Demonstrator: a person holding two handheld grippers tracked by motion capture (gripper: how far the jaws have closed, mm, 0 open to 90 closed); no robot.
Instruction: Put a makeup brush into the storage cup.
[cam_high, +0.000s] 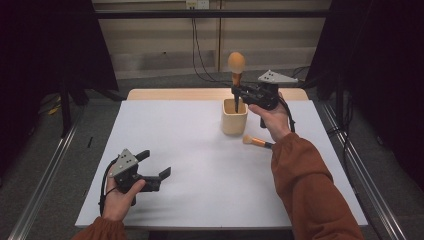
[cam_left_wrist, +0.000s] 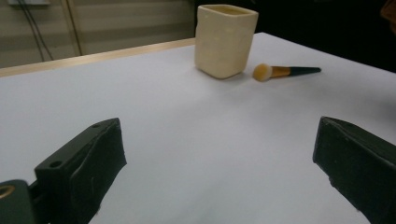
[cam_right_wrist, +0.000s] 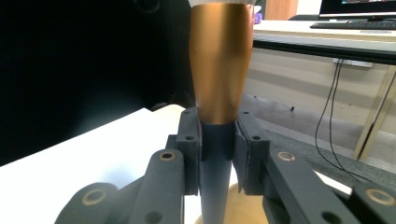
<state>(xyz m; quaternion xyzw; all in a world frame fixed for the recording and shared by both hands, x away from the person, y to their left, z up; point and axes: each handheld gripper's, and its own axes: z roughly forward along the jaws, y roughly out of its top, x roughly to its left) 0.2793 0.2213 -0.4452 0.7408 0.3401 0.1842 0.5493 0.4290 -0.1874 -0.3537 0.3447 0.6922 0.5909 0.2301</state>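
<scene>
A large makeup brush (cam_high: 236, 70) with an orange head, copper ferrule (cam_right_wrist: 220, 60) and dark handle stands upright, bristles up. My right gripper (cam_high: 236, 91) is shut on its handle (cam_right_wrist: 215, 158), and the handle's lower end dips into a cream square cup (cam_high: 234, 117) at the table's far middle. A smaller brush (cam_high: 257, 142) lies flat on the table just right of the cup (cam_left_wrist: 225, 39), bristles toward it (cam_left_wrist: 285, 72). My left gripper (cam_high: 156, 164) rests open near the front left, jaws wide apart with nothing between them.
The white tabletop (cam_high: 200, 165) has a wooden strip (cam_high: 175, 94) along its far edge. Cables (cam_high: 197, 50) hang down the wall behind. Metal rails (cam_high: 45, 175) run along the floor on both sides of the table.
</scene>
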